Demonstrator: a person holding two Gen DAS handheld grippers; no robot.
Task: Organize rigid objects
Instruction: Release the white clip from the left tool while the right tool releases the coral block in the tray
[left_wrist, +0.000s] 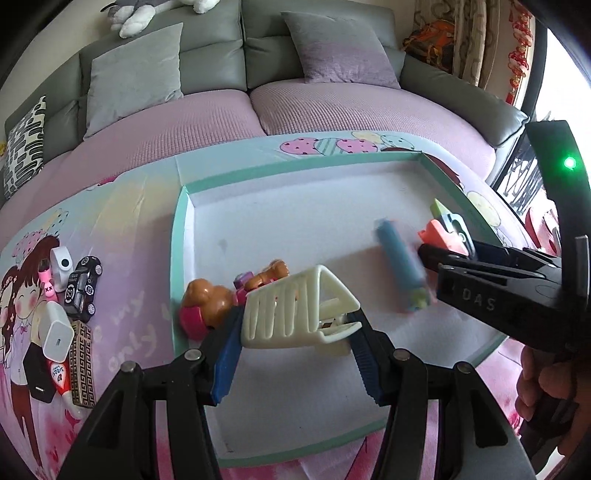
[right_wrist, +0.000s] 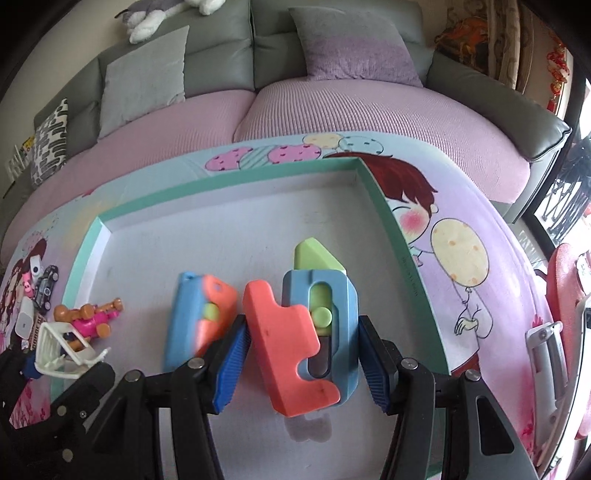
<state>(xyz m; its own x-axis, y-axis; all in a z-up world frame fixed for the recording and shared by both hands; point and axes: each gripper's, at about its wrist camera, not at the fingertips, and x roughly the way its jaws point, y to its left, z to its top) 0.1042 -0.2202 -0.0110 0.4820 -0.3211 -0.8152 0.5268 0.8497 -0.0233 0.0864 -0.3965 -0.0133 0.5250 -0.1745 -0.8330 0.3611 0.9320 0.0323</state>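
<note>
You are working over a shallow tray (left_wrist: 177, 236) with a green rim and a white floor, sitting on a table covered by a cartoon-printed cloth (left_wrist: 122, 206). Lying inside the tray near its left edge is a small bear figure in pink (left_wrist: 207, 302); toward the right side a blue and orange toy (right_wrist: 199, 317) is resting on the floor.

Your left tongs (left_wrist: 295, 354) are pinching a cream slotted clip (left_wrist: 291, 314) between the blue pads, about half spread, just above the tray floor near its front-left part, with the bear figure right beside the clip. Your right tongs (right_wrist: 303, 362) are gripping a blue, orange and green toy knife (right_wrist: 314, 325), one pad pressing each side of it, also about half spread. That toy is hanging above the right half of the tray, casting a shadow on the floor beneath, just right of the other blue and orange toy.

Outside the tray, by the cloth's left edge, a white charger (left_wrist: 57, 332), a black toy car (left_wrist: 83, 288), a patterned box (left_wrist: 81, 362) and other small things are lying in a heap.
</note>
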